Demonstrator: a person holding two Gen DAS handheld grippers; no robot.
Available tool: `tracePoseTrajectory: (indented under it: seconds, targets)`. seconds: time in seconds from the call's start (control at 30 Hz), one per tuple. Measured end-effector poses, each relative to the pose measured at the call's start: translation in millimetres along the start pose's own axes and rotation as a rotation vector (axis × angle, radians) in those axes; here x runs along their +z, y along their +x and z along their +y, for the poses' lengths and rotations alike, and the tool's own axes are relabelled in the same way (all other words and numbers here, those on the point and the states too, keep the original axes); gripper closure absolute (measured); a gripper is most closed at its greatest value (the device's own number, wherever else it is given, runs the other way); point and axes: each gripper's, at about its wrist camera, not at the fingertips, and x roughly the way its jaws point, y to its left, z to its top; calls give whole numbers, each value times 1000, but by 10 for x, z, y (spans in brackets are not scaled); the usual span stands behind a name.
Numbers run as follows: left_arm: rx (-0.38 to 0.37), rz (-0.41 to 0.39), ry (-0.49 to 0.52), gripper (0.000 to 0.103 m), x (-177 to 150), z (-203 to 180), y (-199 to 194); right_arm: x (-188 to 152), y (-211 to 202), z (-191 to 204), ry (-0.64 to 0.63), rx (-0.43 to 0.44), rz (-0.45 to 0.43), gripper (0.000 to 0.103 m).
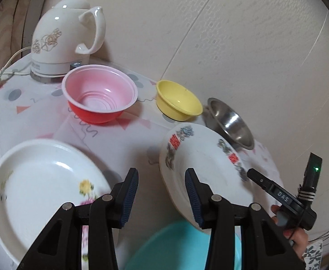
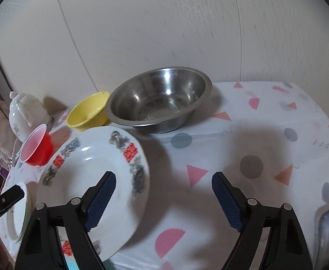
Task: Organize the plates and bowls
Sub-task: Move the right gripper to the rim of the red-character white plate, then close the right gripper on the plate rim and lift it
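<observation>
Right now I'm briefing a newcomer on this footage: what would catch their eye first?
Probably the dragon-patterned plate, which appears tilted near the table's front edge, beside the open right gripper. Behind it a steel bowl, a yellow bowl and a red bowl line the wall, with a white kettle at the far left.

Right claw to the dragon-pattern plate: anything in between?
Nothing visible. The right claw is open, and the dragon-pattern plate already overlaps its left finger, tilted. No other dish lies between them; the steel bowl and yellow bowl sit farther back.
</observation>
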Motion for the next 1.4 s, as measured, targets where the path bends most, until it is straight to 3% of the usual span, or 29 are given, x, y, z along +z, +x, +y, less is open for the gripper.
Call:
tracePoseTrajectory:
  seconds: [0.17,0.53,0.7,0.77,0.83,0.93,1.4]
  targets:
    - [24,24,18,60,65,-36,221,19,168,-20,8,49,18,23]
    - [3,92,50,80,27,-75,536,5,358,10,-4,125,43,42]
    - [-14,94,55,83,22,-85,546,-9,368,34,-21,132,36,45]
    - [-14,91,64,83,19,-97,547,-12,366,42,-29,140,36,52]
    - [-18,89,71,83,19,-96,549,-16,389,49,-21,202,54,67]
    - [-18,84,82,83,16,-108,553,-21,403,110,-48,227,64,77]
    - [-6,58,140,83,-3,-143,503,-33,386,108,-46,243,73,78]
